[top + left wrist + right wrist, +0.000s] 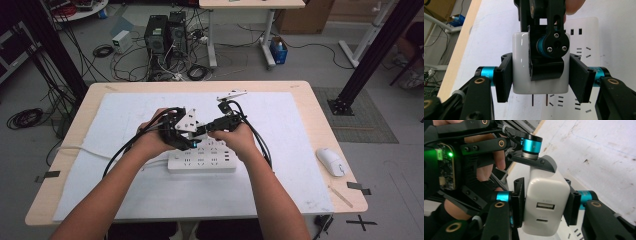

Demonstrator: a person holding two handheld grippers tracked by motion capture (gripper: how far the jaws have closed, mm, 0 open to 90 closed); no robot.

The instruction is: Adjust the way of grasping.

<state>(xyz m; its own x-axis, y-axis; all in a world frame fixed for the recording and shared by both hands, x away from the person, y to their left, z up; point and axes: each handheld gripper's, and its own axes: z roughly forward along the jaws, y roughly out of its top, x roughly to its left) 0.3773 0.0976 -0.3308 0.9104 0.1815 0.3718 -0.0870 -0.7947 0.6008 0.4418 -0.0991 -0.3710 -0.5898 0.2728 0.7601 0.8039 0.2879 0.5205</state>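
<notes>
Charger block point(547, 202) clamped from two sides by both grippers, just above the power strip point(202, 161).

Left gripper point(541, 77) has its jaws pressed flat on the two side faces of the glossy white, round-cornered block; the right gripper point(544, 203) has its jaws closed on the block's other pair of faces, crossing the left one's grip. Left gripper view shows two thin metal prongs sticking out of the block's underside, hanging just over the matte white strip and its rows of slots. Right gripper view shows the opposite end, with one rectangular port and one small oval port, and a green light on the left gripper's circuit board. High view shows both hands meeting over the strip, which lies on a white sheet point(280, 125) covering the wooden tabletop point(320, 115); a white mouse point(330, 161) sits well off beyond the right gripper.
</notes>
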